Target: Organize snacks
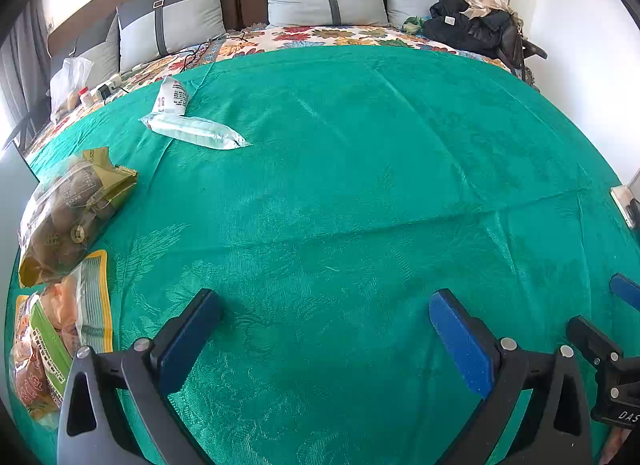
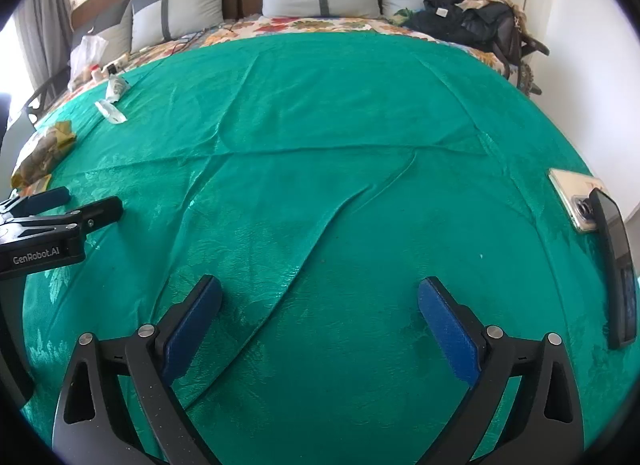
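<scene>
Green bedspread (image 1: 340,185); orange snack bag (image 1: 48,345) cropped.

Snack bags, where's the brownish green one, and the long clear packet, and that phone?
Brownish green snack bag (image 1: 68,217): left wrist view, on its clear front.
Long clear packet (image 1: 196,132): left wrist view, on its middle.
Phone (image 2: 572,195): right wrist view, on its pale back.

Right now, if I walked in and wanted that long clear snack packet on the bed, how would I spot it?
Start at the big green bedspread covering the bed, then look to its far left part, short of the grey pillows. There the long clear plastic packet lies flat, touching a white printed pouch. It alone is see-through and slim; the bags nearer are bulky, olive and orange.
</scene>
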A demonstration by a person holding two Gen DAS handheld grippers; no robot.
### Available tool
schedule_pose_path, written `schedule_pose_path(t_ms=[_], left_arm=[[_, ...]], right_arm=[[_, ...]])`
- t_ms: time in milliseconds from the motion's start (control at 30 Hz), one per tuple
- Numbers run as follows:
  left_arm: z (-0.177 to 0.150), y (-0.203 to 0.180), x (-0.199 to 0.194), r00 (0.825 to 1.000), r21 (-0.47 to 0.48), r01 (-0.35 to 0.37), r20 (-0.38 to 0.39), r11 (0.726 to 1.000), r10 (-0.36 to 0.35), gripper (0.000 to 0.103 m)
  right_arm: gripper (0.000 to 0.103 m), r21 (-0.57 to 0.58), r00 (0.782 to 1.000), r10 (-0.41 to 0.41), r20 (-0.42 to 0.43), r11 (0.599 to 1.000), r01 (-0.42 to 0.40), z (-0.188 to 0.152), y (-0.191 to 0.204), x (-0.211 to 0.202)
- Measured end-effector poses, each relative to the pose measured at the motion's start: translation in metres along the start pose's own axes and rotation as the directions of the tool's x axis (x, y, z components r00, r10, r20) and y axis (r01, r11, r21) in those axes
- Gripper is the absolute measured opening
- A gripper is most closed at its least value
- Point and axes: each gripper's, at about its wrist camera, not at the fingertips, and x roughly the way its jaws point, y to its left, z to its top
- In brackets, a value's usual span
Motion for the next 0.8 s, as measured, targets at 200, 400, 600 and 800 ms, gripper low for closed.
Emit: schedule_pose_path(t_ms=[200, 400, 600, 800], left_arm=[[-0.0002, 0.0000, -0.0001, 1.000, 0.000, 0.000, 0.000, 1.000, 0.000, 0.103], [-0.0003, 0.0000, -0.0001, 1.000, 0.000, 0.000, 0.000, 1.000, 0.000, 0.103], [-0.0007, -0.0001, -0.0001, 1.000, 0.000, 0.000, 0.001, 1.000, 0.000, 0.103], [-0.0006, 0.0001, 0.0000, 1.000, 0.000, 0.000, 0.001, 1.000, 0.000, 0.103]], right_arm=[[0.102, 0.000, 1.000, -0.001, -0.001, 1.000, 0.001, -0.0003, 0.0004, 0.0001], [0.102, 0.000, 1.000, -0.001, -0.001, 1.000, 0.001, -0.0001, 0.0014, 0.0005], [0.102, 0.000, 1.000, -0.001, -0.001, 1.000, 0.001, -0.0001, 0.0013, 0.0006], [0.102, 0.000, 1.000, -0.002, -0.001, 1.000, 0.002, 0.0000, 0.0016, 0.0008]])
